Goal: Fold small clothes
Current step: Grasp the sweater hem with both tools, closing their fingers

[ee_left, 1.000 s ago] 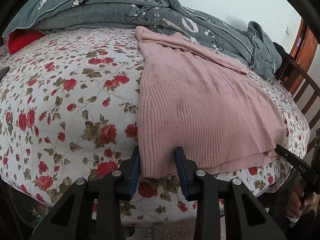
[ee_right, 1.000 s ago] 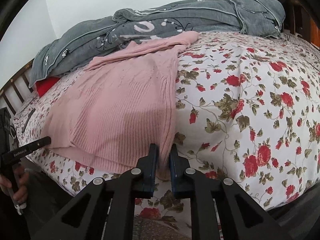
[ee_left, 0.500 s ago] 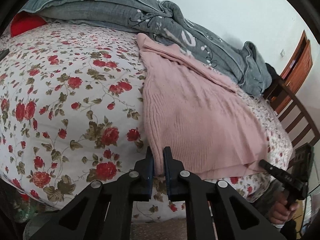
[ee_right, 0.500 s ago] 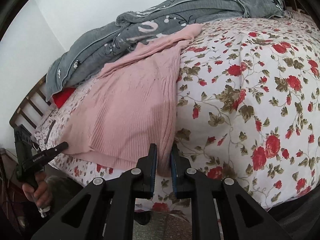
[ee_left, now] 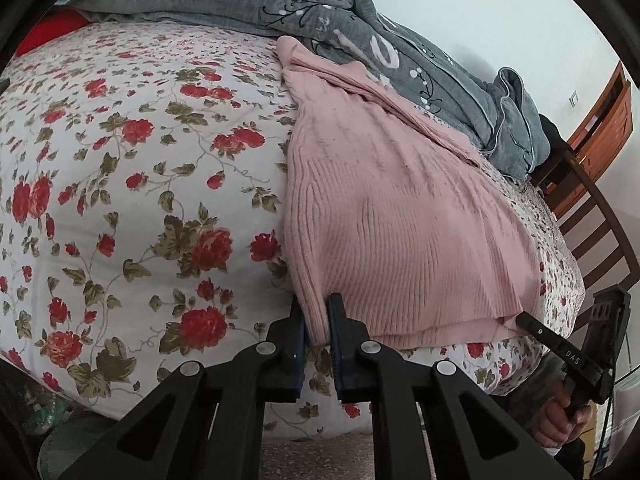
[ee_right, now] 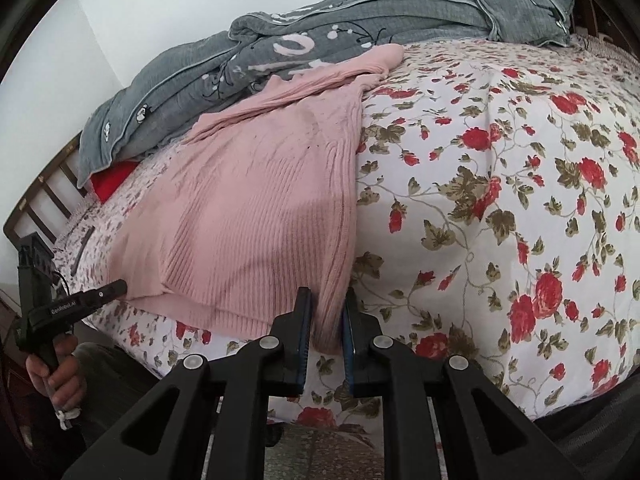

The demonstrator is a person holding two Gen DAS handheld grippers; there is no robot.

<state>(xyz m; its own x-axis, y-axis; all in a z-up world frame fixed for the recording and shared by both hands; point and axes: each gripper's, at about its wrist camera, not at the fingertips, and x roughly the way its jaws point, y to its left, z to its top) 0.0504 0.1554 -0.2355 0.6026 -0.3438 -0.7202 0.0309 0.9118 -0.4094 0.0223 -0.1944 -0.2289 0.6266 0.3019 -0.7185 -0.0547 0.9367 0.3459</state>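
Sweater [ee_left: 392, 216] lies lengthwise, hem nearest, neck seemingly toward the blanket [ee_left: 360, 40], each claw pinching 1 hem corner.

Soft, even daylight, sharp centre, heavy fisheye bending and dark corners.

Left tongs [ee_left: 317, 322] clamped tight, right tongs [ee_right: 326, 322] clamped too, both angled downward, hands gripping the handles.

The pink sweater [ee_left: 400, 216] is soft ribbed knit, matt. The bedsheet [ee_left: 140, 184] is smooth printed cotton-like cloth. The grey quilt [ee_right: 320, 28] looks stitched and textured. The bed frame [ee_left: 600, 216] is varnished wood.
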